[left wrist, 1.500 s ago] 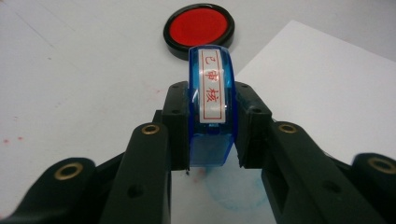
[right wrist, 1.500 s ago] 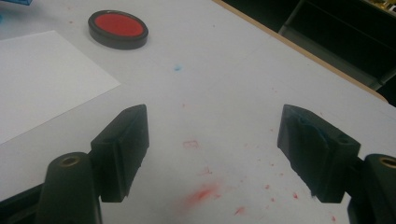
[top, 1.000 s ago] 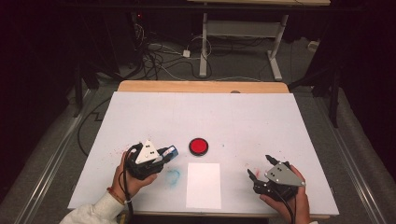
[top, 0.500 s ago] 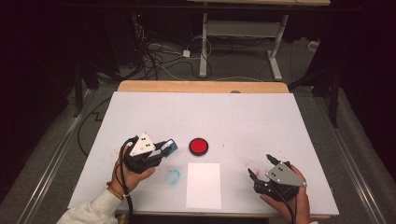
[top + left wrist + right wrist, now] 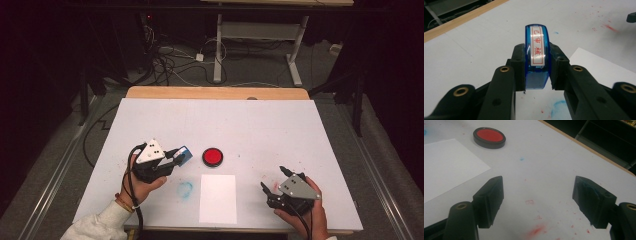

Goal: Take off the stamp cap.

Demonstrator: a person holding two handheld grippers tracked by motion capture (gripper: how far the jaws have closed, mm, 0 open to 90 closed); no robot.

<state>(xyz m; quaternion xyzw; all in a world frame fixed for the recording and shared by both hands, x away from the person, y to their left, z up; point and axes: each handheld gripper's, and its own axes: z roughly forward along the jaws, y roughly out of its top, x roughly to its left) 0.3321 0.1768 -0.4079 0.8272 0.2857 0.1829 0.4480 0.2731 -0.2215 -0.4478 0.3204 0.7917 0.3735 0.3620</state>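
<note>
Nearest the person, the right gripper [image 5: 274, 190] rests at the table's [image 5: 260, 125] front right corner, its fingers [image 5: 489, 197] spread wide with nothing between them; a white sheet of paper [image 5: 218, 198] lies flat at the front edge, a blue ink smudge [image 5: 185, 189] just left of it; further in, the left gripper [image 5: 179, 156] has its fingers [image 5: 517, 66] clamped on a blue stamp [image 5: 537, 50], held above the table left of the paper; just beyond the paper sits a round red ink pad [image 5: 213, 156], beside the stamp.
</note>
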